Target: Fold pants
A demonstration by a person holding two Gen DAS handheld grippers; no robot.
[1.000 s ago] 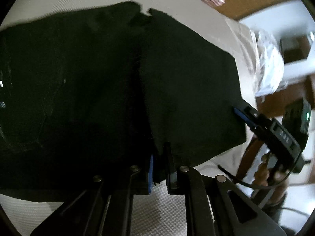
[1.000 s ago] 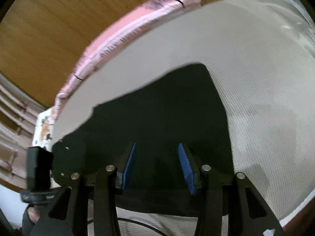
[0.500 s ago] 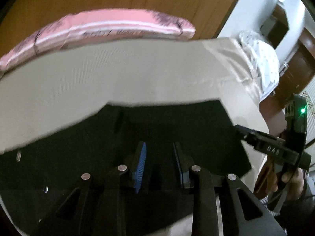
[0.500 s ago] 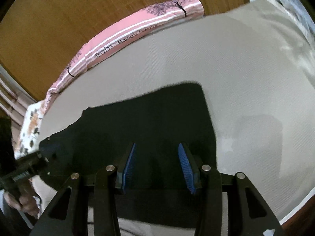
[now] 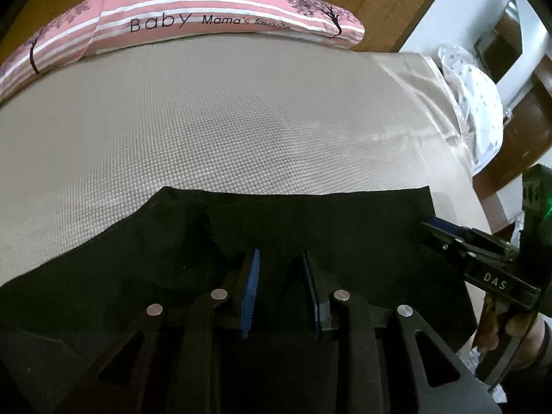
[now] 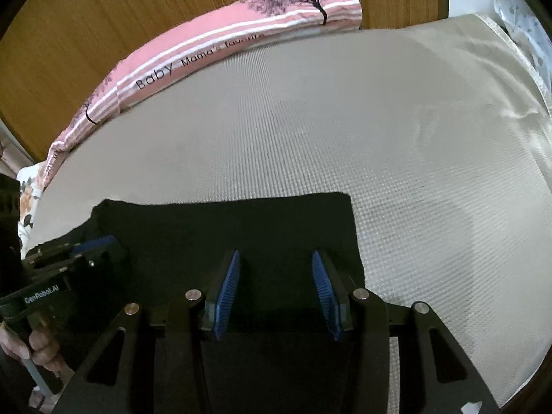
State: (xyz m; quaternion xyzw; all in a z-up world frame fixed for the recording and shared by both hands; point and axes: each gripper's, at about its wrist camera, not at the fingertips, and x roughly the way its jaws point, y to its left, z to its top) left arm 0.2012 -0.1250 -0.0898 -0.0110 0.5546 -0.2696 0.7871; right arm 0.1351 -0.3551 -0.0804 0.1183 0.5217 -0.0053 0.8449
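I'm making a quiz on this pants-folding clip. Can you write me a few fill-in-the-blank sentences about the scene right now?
1. The pants on the bed are ____ in colour.
2. The first word printed on the pink pillow is ____.
3. The pads on the fingers of the right gripper are ____ in colour.
4. The jaws of the left gripper stand ____, with nothing pinched between them.

Missing words: black; Baby; blue; open

Both grippers are black, with ribbed blue pads inside the jaws and silver round screws on the linkages. The left gripper reads "GenRobot.AI" on its side, the right gripper "DAS", with a green light.
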